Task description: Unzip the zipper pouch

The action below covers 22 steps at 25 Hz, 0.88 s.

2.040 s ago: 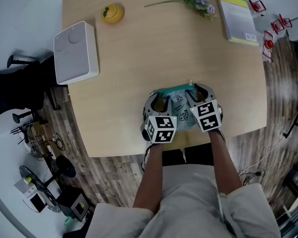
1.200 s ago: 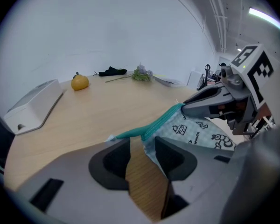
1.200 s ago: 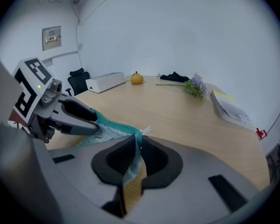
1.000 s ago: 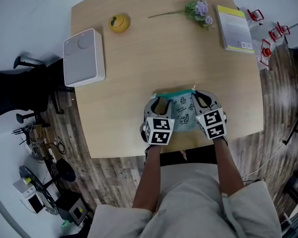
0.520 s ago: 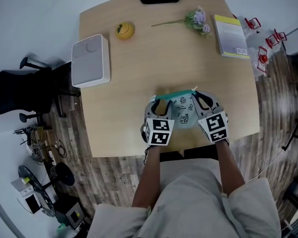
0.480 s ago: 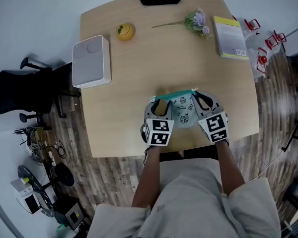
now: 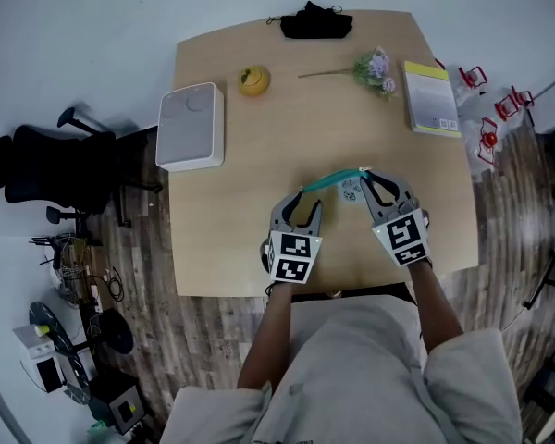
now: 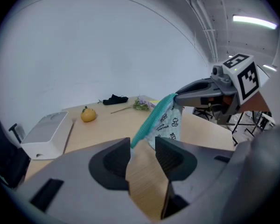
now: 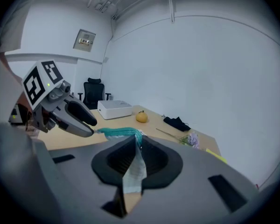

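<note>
Head view shows the zipper pouch (image 7: 351,191) hanging clear of the table (image 7: 259,248), its teal zipper (image 7: 326,181) stretched between both tips. Left gripper (image 7: 302,195) pinches one zipper end and right gripper (image 7: 363,176) clamps the other. The cloth looks light and limp, so the stiffer zipper ends seem the best hold.

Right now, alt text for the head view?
Two handheld grippers hold a teal-edged pouch stretched between them over a wooden table: left gripper on one end, right gripper on the other. A white box, yellow fruit, flower, book and black cloth lie beyond.
</note>
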Motion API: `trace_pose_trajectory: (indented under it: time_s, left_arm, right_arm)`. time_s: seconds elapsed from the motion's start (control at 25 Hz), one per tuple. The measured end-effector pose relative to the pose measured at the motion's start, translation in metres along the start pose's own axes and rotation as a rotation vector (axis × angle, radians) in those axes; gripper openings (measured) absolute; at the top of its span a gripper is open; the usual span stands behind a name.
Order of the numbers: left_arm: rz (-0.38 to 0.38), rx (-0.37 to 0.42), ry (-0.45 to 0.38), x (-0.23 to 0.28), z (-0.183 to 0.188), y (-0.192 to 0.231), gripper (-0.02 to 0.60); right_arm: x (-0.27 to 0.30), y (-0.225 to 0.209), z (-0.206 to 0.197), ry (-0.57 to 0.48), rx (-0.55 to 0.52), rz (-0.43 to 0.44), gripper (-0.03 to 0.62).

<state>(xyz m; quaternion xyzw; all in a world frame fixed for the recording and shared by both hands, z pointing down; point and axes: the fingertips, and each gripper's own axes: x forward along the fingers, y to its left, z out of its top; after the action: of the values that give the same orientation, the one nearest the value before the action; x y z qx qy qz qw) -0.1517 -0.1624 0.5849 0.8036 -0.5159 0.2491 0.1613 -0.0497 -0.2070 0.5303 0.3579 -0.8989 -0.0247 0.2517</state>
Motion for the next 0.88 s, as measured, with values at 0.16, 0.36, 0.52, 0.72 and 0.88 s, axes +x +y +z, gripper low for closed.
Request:
trace_pose_trajectory:
  time_s: [0.16, 0.36, 0.52, 0.72, 0.88]
  left_arm:
    - [-0.056, 0.096, -0.077, -0.018, 0.031, 0.002, 0.172]
    - [-0.283, 0.268, -0.193, -0.033, 0.085, -0.016, 0.172]
    - [-0.469, 0.437, -0.216, -0.041, 0.105, -0.037, 0.172]
    - [-0.63, 0.729, -0.111, -0.038, 0.087, -0.059, 0.164]
    - [-0.736, 0.9, -0.033, -0.04, 0.076, -0.075, 0.15]
  right_arm:
    - [-0.002, -0.002, 0.009, 0.013, -0.176, 0.024, 0.046]
    - [-0.011, 0.012, 0.027, 0.012, -0.449, 0.158, 0.046]
    - [-0.024, 0.037, 0.037, -0.017, -0.582, 0.318, 0.046]
    - [-0.035, 0.058, 0.034, -0.012, -0.694, 0.437, 0.046]
    - [-0.045, 0.067, 0.027, 0.012, -0.792, 0.506, 0.046]
